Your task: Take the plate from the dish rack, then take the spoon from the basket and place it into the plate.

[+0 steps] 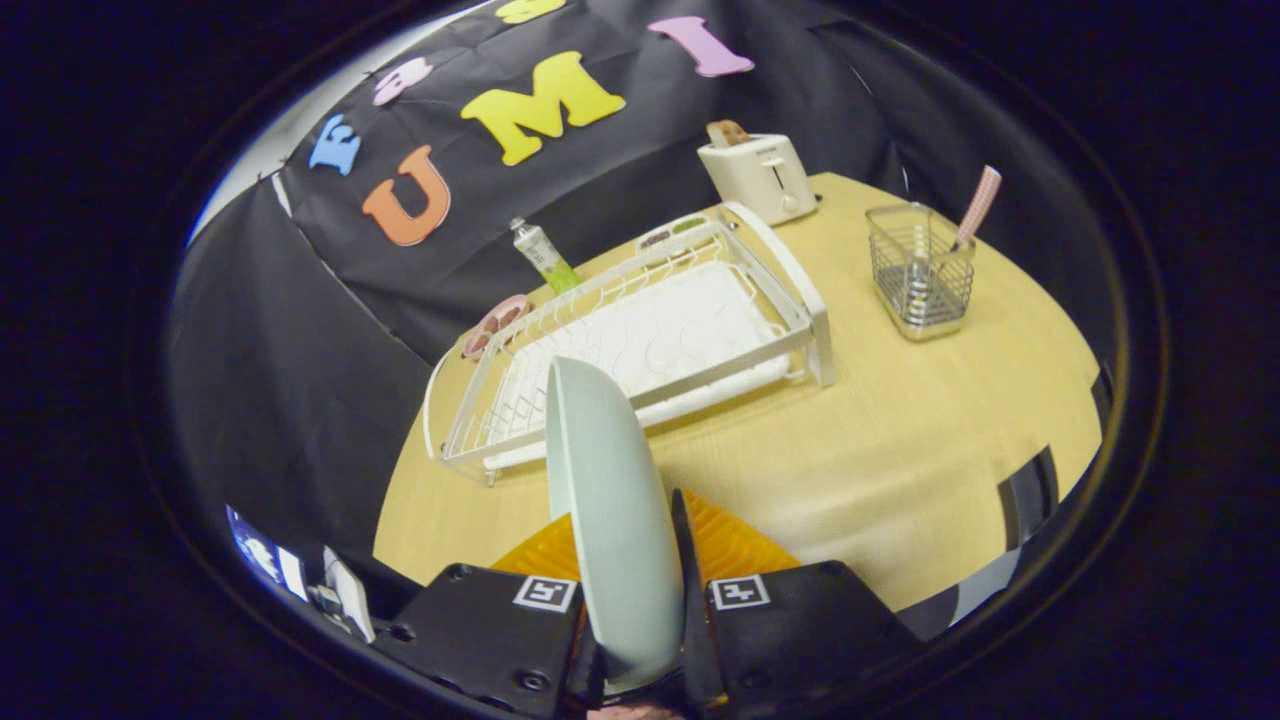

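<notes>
One plate is clamped edge-up between the gripper fingers; one rack lies beyond, one spoon in one basket far right

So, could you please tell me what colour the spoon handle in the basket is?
Pink spoon handle, seen in the gripper view.

Jaws clamped on plate; dish rack beyond; spoon in basket

wall: black cloth | furniture: round light-wood table
</notes>
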Demonstrator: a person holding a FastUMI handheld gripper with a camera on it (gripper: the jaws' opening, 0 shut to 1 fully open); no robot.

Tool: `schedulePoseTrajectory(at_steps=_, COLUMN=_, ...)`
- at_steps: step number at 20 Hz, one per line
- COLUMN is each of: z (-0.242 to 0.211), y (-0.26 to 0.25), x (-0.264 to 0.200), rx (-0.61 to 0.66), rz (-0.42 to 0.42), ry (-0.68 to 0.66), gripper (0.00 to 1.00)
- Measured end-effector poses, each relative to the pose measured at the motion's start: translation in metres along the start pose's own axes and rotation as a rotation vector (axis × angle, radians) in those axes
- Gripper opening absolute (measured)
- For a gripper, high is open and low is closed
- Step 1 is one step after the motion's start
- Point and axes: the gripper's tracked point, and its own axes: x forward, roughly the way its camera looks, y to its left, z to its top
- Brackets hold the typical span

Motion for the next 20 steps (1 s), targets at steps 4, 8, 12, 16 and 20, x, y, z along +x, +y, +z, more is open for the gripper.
schedulePoseTrajectory(at_steps=4, z=0.000, y=-0.015, x=0.010, rx=0.103, rz=0.018, ry=-0.002, gripper=0.36)
schedulePoseTrajectory(at_steps=8, z=0.003, y=-0.030, x=0.014, rx=0.174, rz=0.038, ry=-0.026, gripper=0.39)
schedulePoseTrajectory(at_steps=12, z=-0.003, y=-0.039, x=0.016, rx=0.197, rz=0.044, ry=-0.027, gripper=0.38)
schedulePoseTrajectory(at_steps=16, z=0.005, y=-0.043, x=0.023, rx=0.202, rz=0.039, ry=-0.043, gripper=0.39)
schedulePoseTrajectory(at_steps=20, z=0.014, y=-0.049, x=0.021, rx=0.180, rz=0.019, ry=-0.077, gripper=0.41)
